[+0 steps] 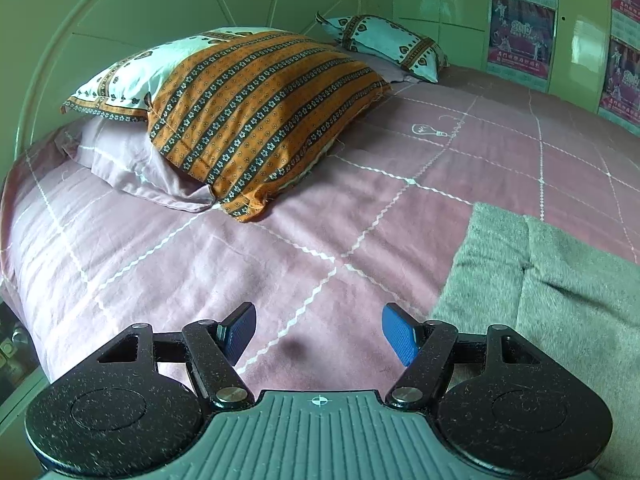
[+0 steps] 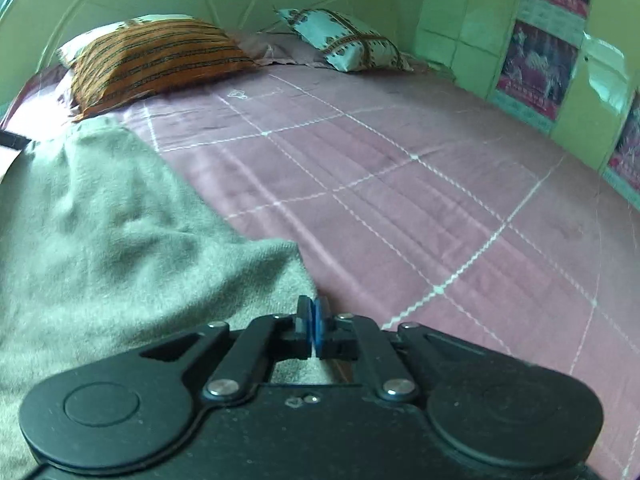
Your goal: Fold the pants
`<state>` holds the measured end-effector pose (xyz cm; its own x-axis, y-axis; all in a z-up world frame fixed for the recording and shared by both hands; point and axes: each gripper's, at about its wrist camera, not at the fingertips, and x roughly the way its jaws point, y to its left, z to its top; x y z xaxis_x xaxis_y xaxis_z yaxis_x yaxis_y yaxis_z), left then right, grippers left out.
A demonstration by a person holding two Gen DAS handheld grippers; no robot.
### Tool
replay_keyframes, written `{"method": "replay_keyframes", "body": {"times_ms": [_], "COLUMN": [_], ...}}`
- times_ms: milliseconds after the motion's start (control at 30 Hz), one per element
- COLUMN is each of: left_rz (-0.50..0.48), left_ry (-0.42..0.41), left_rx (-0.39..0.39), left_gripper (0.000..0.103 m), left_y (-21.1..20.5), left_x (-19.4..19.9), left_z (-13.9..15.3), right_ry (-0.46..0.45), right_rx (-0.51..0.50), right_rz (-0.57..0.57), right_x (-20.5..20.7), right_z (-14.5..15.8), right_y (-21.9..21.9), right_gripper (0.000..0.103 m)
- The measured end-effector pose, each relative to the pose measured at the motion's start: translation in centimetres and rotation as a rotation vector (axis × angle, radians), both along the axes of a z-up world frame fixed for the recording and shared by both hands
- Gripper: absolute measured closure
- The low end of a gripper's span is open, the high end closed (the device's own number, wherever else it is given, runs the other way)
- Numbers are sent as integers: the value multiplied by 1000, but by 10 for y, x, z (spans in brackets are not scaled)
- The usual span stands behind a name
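Bedsheet [image 1: 248, 264], pink with white grid, covers the bed; green walls [image 1: 140, 8] behind it. Orange pillow [image 1: 256, 120] lies at its head. Grey pants [image 2: 100, 232] lie on it. Left gripper [image 1: 319, 334] spread, empty; right gripper [image 2: 314, 326] pressed together at pants' edge.

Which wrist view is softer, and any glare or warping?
Right wrist view: softer overall, bedsheet grid lines smeared, bright glare on the green wall panel. Left wrist view: sharp; orange pillow print crisp. Both: fisheye bends the headboard.
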<state>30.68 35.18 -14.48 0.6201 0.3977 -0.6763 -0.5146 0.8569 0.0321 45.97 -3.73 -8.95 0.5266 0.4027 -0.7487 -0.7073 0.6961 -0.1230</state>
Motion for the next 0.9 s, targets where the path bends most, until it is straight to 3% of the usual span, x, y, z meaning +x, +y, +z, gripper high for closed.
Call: {"method": "replay_keyframes", "body": {"times_ms": [67,200,267,400,500,633,900], "left_rz": [-5,-10,-18,-22,-10,23,-4], "left_ry": [9,-9,-24,-40,-54,-72,-65], "left_rx": [2,7,9,24,29,45,57], "left_gripper": [33,33,33,33,33,33,33], "left_y": [-2,-5,-7,-14,-19,-27,-55], "left_x": [1,-2,-3,-1,-2,-10,-22], "left_z": [-1,8,15,26,32,39,51], "right_ry": [50,-16,3,16,75,111,144], "right_rx": [-41,14,108,150,151,101,103], "right_rz": [-18,-141,-186,-281,-327,-300,-230], "right_x": [4,1,-4,-16,-28,-53,-65], "right_z": [-19,1,18,38,43,40,34], "right_y": [4,-10,-38,-114,-171,-205,-211], "right_gripper": [103,98,100,98,98,98,95]}}
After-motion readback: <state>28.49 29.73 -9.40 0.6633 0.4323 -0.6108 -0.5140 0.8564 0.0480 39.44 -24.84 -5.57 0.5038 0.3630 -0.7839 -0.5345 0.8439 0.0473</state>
